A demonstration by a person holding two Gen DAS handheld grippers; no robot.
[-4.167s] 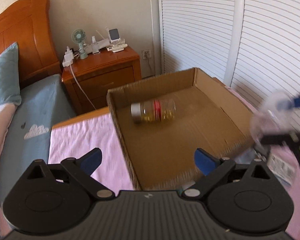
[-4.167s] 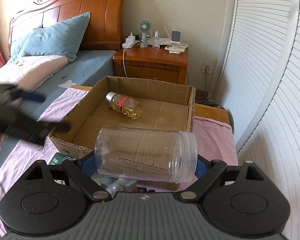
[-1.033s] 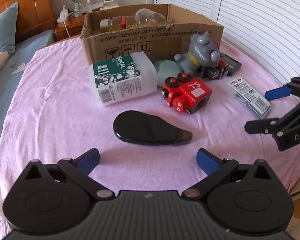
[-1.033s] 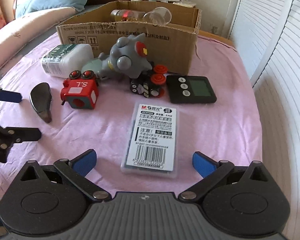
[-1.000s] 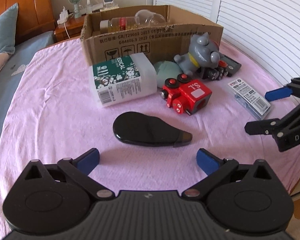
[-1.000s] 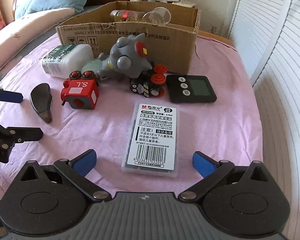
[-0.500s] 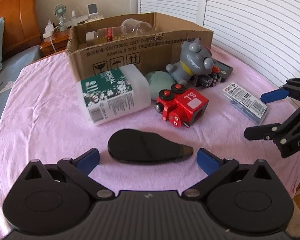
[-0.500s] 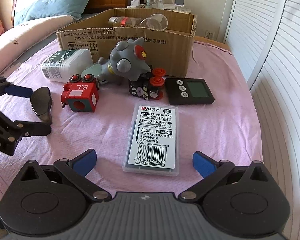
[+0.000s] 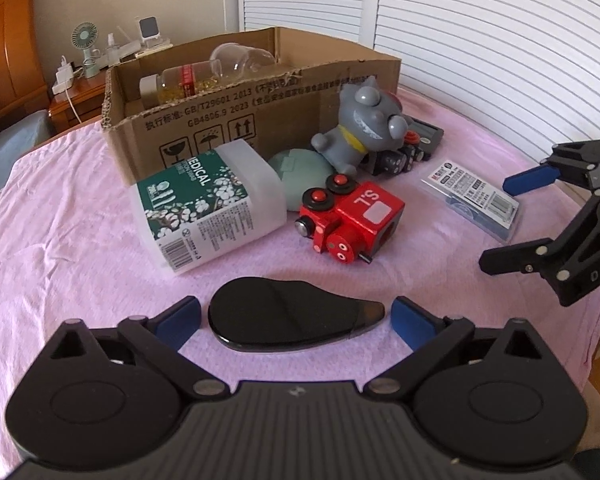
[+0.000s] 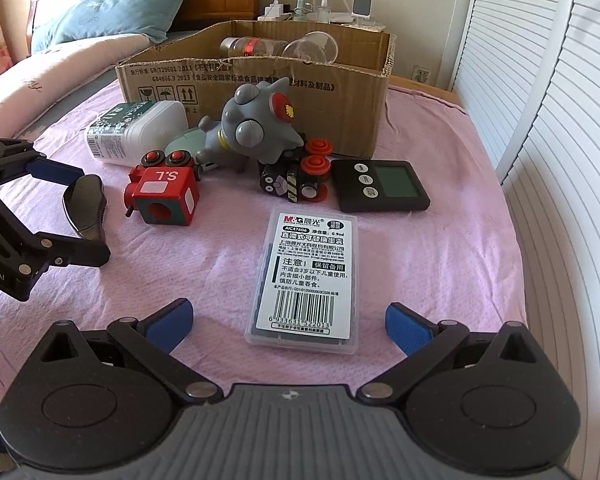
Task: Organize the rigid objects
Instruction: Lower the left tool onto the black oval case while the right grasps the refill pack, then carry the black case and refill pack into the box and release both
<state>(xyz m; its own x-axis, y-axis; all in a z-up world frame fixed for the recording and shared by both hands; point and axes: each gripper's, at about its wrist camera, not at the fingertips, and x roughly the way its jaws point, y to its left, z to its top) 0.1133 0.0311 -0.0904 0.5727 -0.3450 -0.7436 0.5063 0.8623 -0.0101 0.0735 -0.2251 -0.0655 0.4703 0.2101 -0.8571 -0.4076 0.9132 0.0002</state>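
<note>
The left gripper has been closing; its spread fingers sit around the black case, low in the frame, not touching. The right gripper fingers are spread around the clear box.

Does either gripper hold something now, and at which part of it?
Nothing is held. The left gripper has been closing around the black case without touching it; the right gripper is open.

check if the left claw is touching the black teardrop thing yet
Apart. In the left wrist view the left claw brackets the black teardrop object, with pink cloth visible between each blue pad and it. Its jaws have just been closing.
</note>
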